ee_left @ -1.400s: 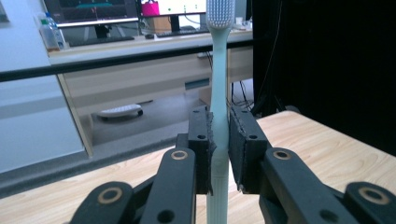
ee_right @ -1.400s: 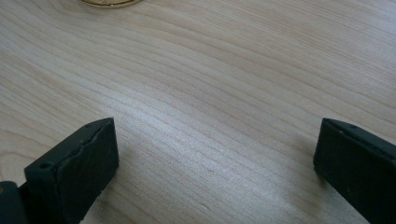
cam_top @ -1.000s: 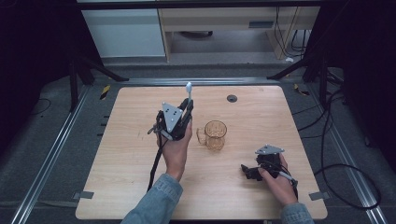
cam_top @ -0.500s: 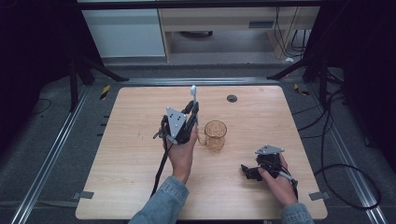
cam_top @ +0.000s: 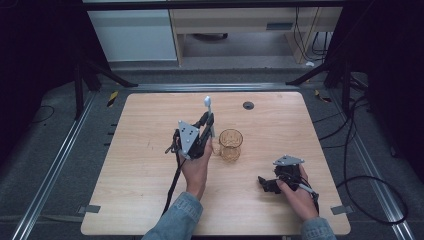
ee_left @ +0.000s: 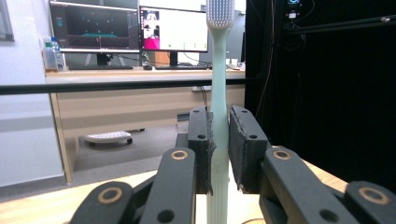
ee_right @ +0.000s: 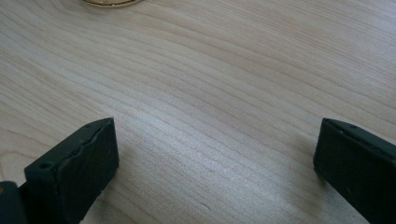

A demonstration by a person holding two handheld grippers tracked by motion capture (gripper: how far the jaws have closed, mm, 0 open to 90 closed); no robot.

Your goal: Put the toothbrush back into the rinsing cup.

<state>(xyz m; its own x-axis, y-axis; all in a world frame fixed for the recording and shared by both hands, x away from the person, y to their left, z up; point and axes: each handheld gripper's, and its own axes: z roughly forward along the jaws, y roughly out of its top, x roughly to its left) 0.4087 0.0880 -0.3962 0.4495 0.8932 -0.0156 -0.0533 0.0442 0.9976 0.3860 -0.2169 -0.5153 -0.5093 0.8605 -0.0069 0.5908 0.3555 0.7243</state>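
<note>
- Upright in the left tool (cam_top: 207, 125), a pale toothbrush (cam_top: 208, 114), pinched at the handle between both pads, bristle head on top.
- Seen along the left tool's (ee_left: 219, 149) own jaws: toothbrush (ee_left: 218, 93) standing straight, handle running down past the pads, head (ee_left: 220, 13) high against the monitors (ee_left: 128, 25) behind.
- Held above the wooden surface (cam_top: 140, 150), just left of a clear amber glass (cam_top: 231, 144) (brush and glass apart, not touching).
- Glass upright near the middle of the surface, open mouth up.
- Left hand (cam_top: 196, 167) wrapped round the tool body, denim sleeve (cam_top: 177, 220) coming in from the near edge, cable trailing back along the forearm.
- Right tool (cam_top: 264, 183) low at the near right part of the surface, well apart from the glass, jaws spread wide, nothing between them.
- Along the right tool (ee_right: 215, 154): two black pads (ee_right: 77, 163) far apart over bare wood grain, golden rim of the glass (ee_right: 112, 2) at the top edge.
- Small dark round disc (cam_top: 248, 105) lying near the far edge of the surface.
</note>
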